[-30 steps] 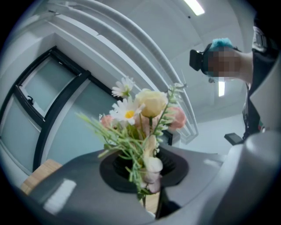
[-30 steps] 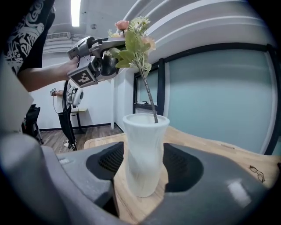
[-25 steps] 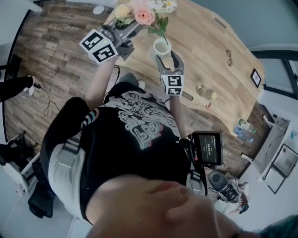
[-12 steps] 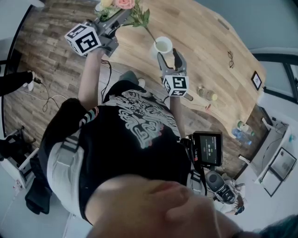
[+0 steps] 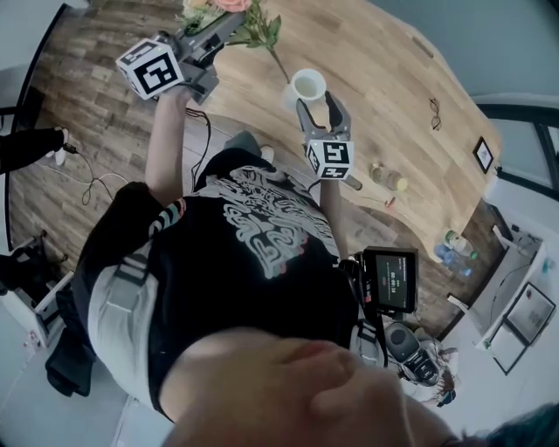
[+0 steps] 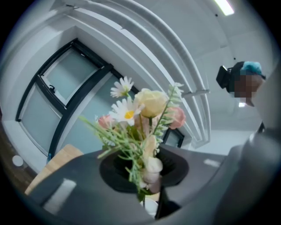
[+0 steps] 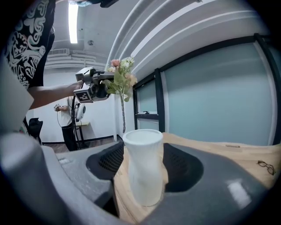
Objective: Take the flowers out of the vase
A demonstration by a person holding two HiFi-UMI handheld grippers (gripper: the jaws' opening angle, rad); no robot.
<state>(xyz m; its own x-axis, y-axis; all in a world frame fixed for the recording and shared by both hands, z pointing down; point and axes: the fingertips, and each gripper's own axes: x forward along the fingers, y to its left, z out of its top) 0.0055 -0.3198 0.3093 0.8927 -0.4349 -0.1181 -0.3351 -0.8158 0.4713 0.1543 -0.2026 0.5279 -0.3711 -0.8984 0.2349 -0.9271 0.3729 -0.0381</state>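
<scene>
A bunch of artificial flowers (image 5: 234,12), pink, yellow and white daisies, is clamped by its stems in my left gripper (image 5: 229,23), which is shut on it and held high at the upper left. Its thin stem (image 5: 278,61) hangs free, outside the vase. In the left gripper view the blooms (image 6: 145,110) rise from between the jaws of the left gripper (image 6: 147,171). The white vase (image 5: 308,85) stands upright on the wooden table (image 5: 376,79). My right gripper (image 5: 316,103) holds the vase (image 7: 144,167) between its widely set jaws. The flowers (image 7: 120,74) show to its left.
On the table lie a pair of glasses (image 5: 431,106), a small bottle (image 5: 387,175) and a picture frame (image 5: 479,148). Water bottles (image 5: 454,244) stand at the table's right end. A person (image 7: 70,118) stands on the wood floor beyond.
My left gripper carried the flowers up and to the left, away from the vase, and the stem came out of the vase mouth. The right gripper and vase stayed put.
</scene>
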